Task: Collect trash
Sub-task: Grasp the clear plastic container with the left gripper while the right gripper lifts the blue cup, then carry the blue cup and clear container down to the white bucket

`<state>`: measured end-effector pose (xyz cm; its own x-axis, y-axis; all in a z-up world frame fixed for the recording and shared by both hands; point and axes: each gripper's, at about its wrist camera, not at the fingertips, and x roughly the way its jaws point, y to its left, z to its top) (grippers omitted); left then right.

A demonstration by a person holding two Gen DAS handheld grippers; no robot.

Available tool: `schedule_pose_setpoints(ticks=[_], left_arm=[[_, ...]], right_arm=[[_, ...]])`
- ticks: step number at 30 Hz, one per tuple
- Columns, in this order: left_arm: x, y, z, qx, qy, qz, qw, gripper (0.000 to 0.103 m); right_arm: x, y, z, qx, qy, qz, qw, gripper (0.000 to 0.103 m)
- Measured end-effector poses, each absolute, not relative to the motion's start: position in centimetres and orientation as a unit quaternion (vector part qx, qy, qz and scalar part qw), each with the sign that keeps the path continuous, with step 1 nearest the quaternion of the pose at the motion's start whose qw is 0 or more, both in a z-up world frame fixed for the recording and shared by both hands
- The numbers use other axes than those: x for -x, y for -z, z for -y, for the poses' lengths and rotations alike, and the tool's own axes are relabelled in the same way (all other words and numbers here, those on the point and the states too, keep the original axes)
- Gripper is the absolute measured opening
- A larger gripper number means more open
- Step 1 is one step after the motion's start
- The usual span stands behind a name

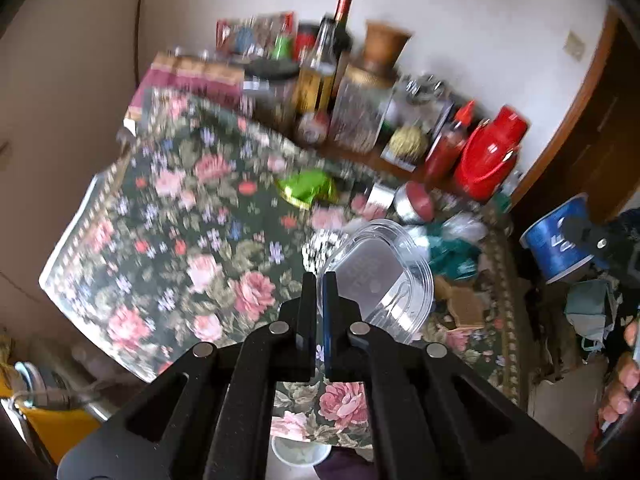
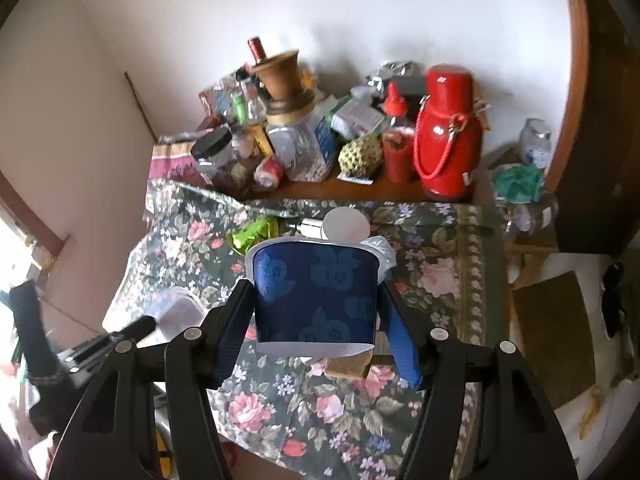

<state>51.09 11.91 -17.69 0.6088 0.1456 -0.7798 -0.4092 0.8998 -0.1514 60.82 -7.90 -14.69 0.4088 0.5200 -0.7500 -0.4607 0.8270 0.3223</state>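
Roughly midway: left hand-held gripper [image 1: 319, 280] pinches clear plastic lid [image 1: 380, 276], right hand-held gripper [image 2: 316, 300] clamps blue cup [image 2: 316, 292] above bench [image 2: 460, 280] w/ green wrapper [image 2: 254, 234] & foil bits left near its back edge.

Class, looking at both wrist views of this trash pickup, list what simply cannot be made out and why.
- Left wrist view: bottle labels at the back, motion-blurred.
- Right wrist view: inside of the blue cup, seen side-on; its base hides part of the brown scrap.
- Left wrist view: clear plastic lid, near edge hidden behind the left gripper.
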Motion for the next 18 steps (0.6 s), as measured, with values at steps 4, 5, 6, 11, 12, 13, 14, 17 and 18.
schedule_pose_setpoints(ticks=[4, 5, 6, 11, 12, 13, 14, 17, 18], left_arm=[[-47.7, 14.7, -12.2, 0.151, -0.129, -0.381, 0.903, 0.001], [-46.7, 14.1, -12.4, 0.147, -0.121, -0.374, 0.908, 0.001], [-46.0, 13.6, -12.5, 0.142, -0.114, -0.37, 0.911, 0.001], [-40.1, 11.8, -13.5, 0.12, -0.078, -0.35, 0.926, 0.001], [-39.2, 11.7, -13.6, 0.118, -0.074, -0.348, 0.927, 0.001], [-38.0, 11.5, -13.8, 0.115, -0.069, -0.346, 0.928, 0.001], [-36.9, 11.4, -13.9, 0.113, -0.063, -0.345, 0.93, 0.001], [-33.1, 11.0, -14.4, 0.105, -0.047, -0.339, 0.934, 0.001], [-32.2, 10.9, -14.6, 0.104, -0.044, -0.338, 0.935, 0.001]], right_arm=[[-58.0, 12.6, 8.7, -0.042, -0.271, -0.437, 0.856, 0.059], [-57.0, 12.0, 8.7, -0.041, -0.264, -0.429, 0.863, 0.059], [-55.8, 11.5, 8.7, -0.04, -0.255, -0.42, 0.87, 0.059], [-49.5, 9.8, 8.3, -0.057, -0.223, -0.397, 0.889, 0.059], [-48.5, 9.7, 8.1, -0.06, -0.219, -0.395, 0.89, 0.059], [-47.1, 9.5, 8.0, -0.063, -0.214, -0.391, 0.893, 0.059], [-45.6, 9.4, 7.8, -0.065, -0.211, -0.388, 0.895, 0.059], [-41.2, 9.4, 7.1, -0.072, -0.201, -0.381, 0.9, 0.059], [-40.2, 9.4, 7.0, -0.073, -0.198, -0.38, 0.9, 0.059]])
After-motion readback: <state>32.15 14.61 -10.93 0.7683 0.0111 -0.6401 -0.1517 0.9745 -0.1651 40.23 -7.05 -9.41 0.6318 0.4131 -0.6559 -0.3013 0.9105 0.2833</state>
